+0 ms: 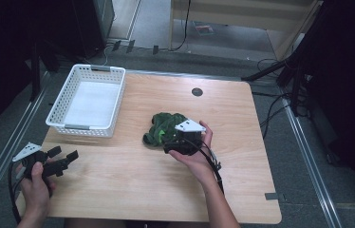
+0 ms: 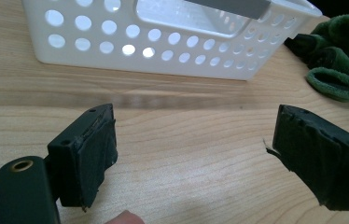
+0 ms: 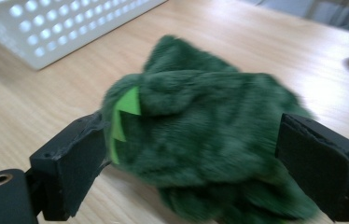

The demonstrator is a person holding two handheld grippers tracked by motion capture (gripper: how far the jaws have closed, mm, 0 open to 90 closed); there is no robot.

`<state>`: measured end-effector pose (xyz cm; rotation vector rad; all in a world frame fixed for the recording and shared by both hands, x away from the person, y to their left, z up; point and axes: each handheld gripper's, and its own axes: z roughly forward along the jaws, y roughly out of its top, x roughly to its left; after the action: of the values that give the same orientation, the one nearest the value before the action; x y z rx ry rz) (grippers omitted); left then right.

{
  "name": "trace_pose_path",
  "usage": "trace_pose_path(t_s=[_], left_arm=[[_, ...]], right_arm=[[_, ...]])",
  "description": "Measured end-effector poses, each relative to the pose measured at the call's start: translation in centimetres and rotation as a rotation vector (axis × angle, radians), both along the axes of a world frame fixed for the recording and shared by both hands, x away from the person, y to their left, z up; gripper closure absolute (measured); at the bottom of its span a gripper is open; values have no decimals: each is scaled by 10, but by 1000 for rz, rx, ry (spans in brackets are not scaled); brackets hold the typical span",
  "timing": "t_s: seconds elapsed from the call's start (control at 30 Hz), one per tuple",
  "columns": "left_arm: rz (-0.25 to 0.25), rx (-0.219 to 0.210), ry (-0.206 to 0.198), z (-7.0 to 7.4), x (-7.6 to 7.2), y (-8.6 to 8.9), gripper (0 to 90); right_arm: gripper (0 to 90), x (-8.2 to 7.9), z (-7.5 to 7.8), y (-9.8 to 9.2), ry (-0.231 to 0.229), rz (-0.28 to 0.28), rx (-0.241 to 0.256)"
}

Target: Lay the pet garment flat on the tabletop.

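Note:
A crumpled dark green fluffy cloth (image 1: 162,127) with a bright green tag lies near the middle of the wooden table (image 1: 118,185). My right gripper (image 1: 170,142) is at its near edge. In the right gripper view its jaws stand open on either side of the cloth (image 3: 200,135), not closed on it. My left gripper (image 1: 66,159) hovers open at the table's near left edge, nothing between its fingers (image 2: 88,154). The left gripper view shows the cloth (image 2: 340,60) far to the right.
A white perforated plastic basket (image 1: 57,102) stands at the back left of the table, and its side wall (image 2: 163,51) faces my left gripper. A round dark cable hole (image 1: 197,91) sits near the table's far edge. Grey floor and cables surround the table.

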<state>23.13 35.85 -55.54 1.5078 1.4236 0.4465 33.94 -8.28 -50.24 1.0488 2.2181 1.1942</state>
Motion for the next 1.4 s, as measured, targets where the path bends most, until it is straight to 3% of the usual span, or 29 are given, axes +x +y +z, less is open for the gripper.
trace_pose_path(t_s=[0.1, 0.17, 0.27, 0.37, 0.4, 0.5, 0.57, 0.6, 0.67, 0.73, 0.87, 0.9, 0.93, 1.0, 1.17, 1.2, 1.23, 1.4], left_arm=[[-1, -1, 0, 0, 0, 0, 137], [-2, 0, 1, 0, 0, 0, 138], [-1, -1, 1, 0, 0, 0, 137], [-2, 0, 1, 0, 0, 0, 138], [-2, 1, 2, 0, 0, 0, 137], [-1, 3, 1, 0, 0, 0, 138], [0, 4, 2, 0, 0, 0, 137], [-1, 6, 3, 0, 0, -1, 138], [0, 9, 2, 0, 0, -1, 138], [5, 26, -6, 1, 0, -2, 138], [8, 52, -19, 5, -2, -4, 140], [4, 42, -33, 11, -3, -6, 139], [-2, 38, -45, 15, -3, -9, 139], [-15, 41, -70, 25, -3, -19, 140], [-128, 54, -135, 53, 0, -66, 139], [-128, 54, -135, 53, 0, -66, 139], [-177, 66, -162, 65, 3, -88, 139], [-276, 49, -219, 78, 12, -135, 139]], right_arm=[[66, 16, -13, 8, 50, 4, -69], [49, 22, -20, 9, 75, 0, -76], [37, 27, -28, 11, 78, -13, -107], [37, 27, -33, 12, 87, -20, -108], [49, 26, -38, 15, 68, -28, -135], [173, 20, -46, 19, -3, -67, -186], [375, 17, -47, 18, -30, -117, -171], [493, 17, -47, 17, -53, -152, -186], [639, 17, -47, 14, -78, -173, -209], [712, 18, -43, 9, -64, -167, -178], [739, 18, -33, 0, -65, -157, -120], [744, 14, -21, -8, -66, -140, -66], [743, 11, -16, -10, -72, -130, -50], [742, 2, -3, -15, -90, -100, -16], [738, -31, 29, -20, -98, -23, 53], [738, -31, 29, -20, -98, -23, 53], [737, -47, 37, -18, -112, 13, 43], [734, -87, 40, -11, -105, 105, 43]])
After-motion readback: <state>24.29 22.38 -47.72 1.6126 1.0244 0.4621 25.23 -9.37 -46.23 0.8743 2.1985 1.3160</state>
